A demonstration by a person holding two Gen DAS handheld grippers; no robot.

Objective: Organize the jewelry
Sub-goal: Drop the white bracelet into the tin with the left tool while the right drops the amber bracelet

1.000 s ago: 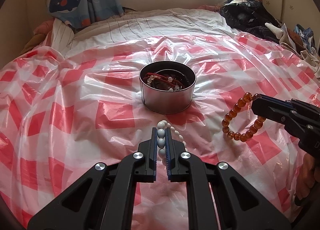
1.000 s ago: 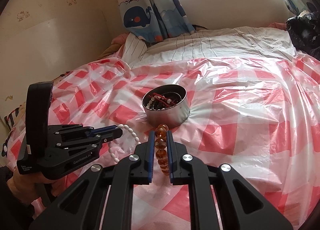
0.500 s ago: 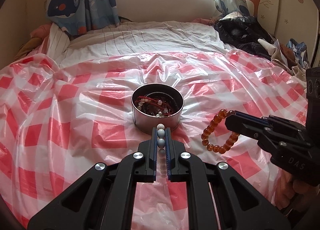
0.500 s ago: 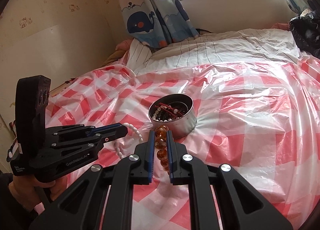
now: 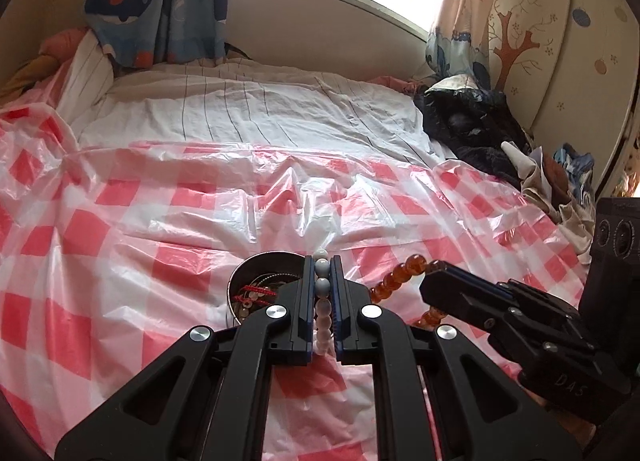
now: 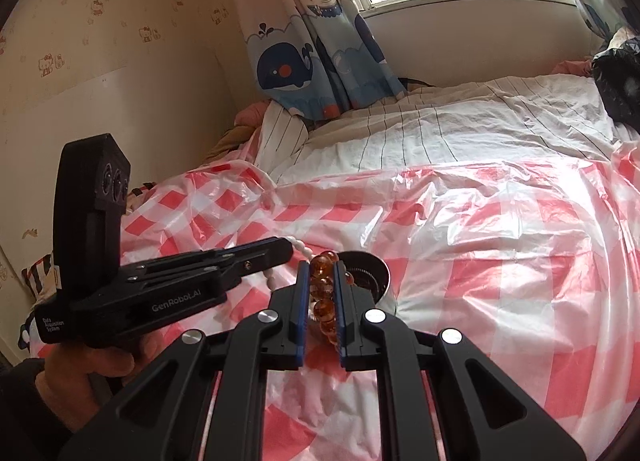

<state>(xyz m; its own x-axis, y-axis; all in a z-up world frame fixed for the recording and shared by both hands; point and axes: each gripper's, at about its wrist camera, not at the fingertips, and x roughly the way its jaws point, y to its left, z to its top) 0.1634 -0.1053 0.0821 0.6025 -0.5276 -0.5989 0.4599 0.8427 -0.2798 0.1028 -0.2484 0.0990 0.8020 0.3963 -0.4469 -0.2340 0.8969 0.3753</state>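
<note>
The left gripper (image 5: 322, 293) pinches the white bracelet (image 5: 322, 309), the right gripper (image 6: 322, 293) pinches the amber bracelet (image 6: 323, 301), both just above the tin (image 5: 256, 285). Let go only over its middle.

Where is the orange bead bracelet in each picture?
Left wrist view: the orange bead bracelet hangs right of centre, low down, from the right claw coming in from the right.
Right wrist view: it sits at bottom centre, pinched in that same claw, seen from behind.
Shared landmark: the round metal tin of jewelry, just left of the bracelet in the left view, just behind it in the right view.
</note>
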